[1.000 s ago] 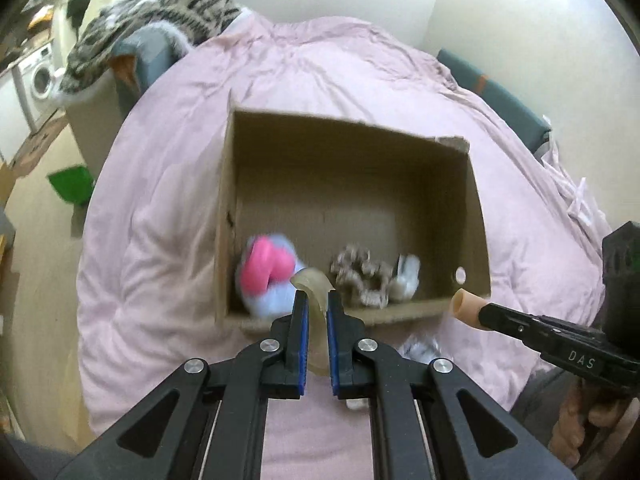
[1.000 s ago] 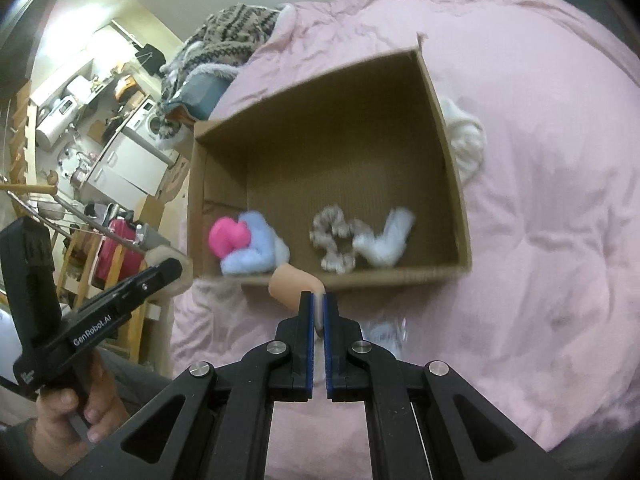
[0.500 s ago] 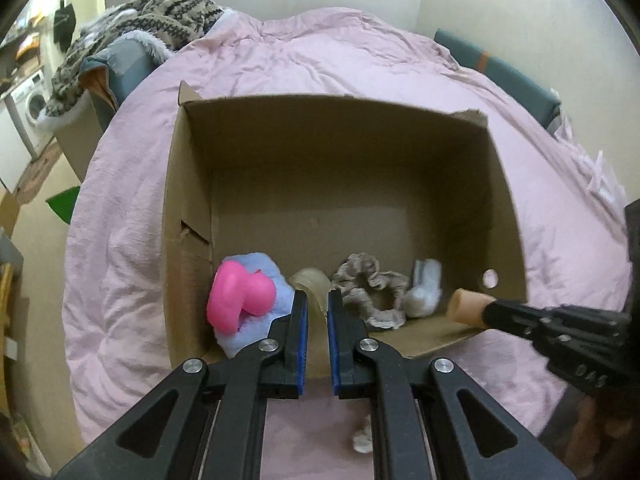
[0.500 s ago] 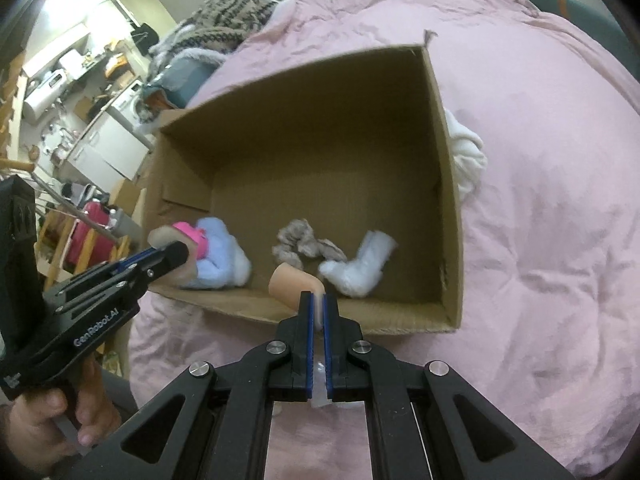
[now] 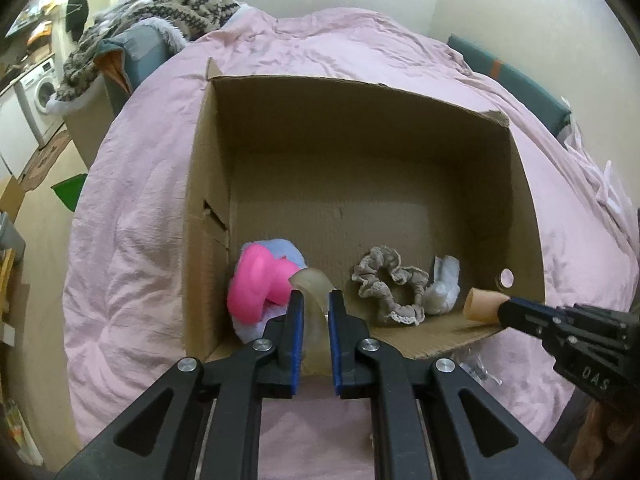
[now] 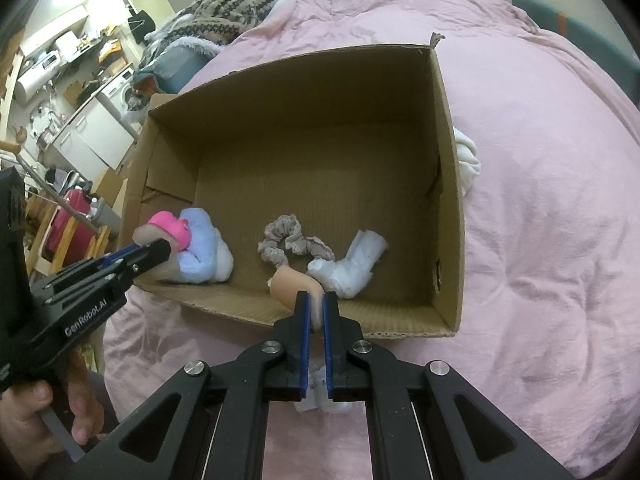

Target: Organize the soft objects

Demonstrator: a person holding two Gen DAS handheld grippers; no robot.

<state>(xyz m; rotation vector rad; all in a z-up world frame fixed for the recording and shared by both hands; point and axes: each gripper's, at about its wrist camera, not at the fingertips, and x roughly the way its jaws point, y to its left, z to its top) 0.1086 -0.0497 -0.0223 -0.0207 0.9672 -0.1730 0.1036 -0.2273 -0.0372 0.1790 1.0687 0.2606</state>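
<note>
An open brown cardboard box [image 6: 448,184] sits on a pink quilted bedspread [image 6: 540,200] as two hand-held grippers hover at its near wall. The left gripper [image 5: 314,300] has its blue-lined jaws pressed on a curved, translucent beige silicone piece [image 5: 310,282], held above the box's near-left corner. The right gripper [image 6: 315,304] pinches a peach-coloured soft piece [image 6: 294,286] over the near wall, towards the box's right side.

Already on the box floor along that near wall are a bright pink soft toy [image 5: 260,282] lying on a pale blue plush bundle [image 6: 204,248] at the left, a frilly taupe fabric scrunchie [image 5: 390,286] in the middle, and a crumpled white cloth item [image 6: 352,262] to its right. Another white fabric bundle [image 6: 466,160] lies on the bedspread just outside the box's right wall.

The work appears to be at the deposit stage, with both held pieces brought over the box interior. The next move likely calls for opening each tool so its piece drops onto bare cardboard, clear of the things already inside, then reaching for whatever lies outside the box.
</note>
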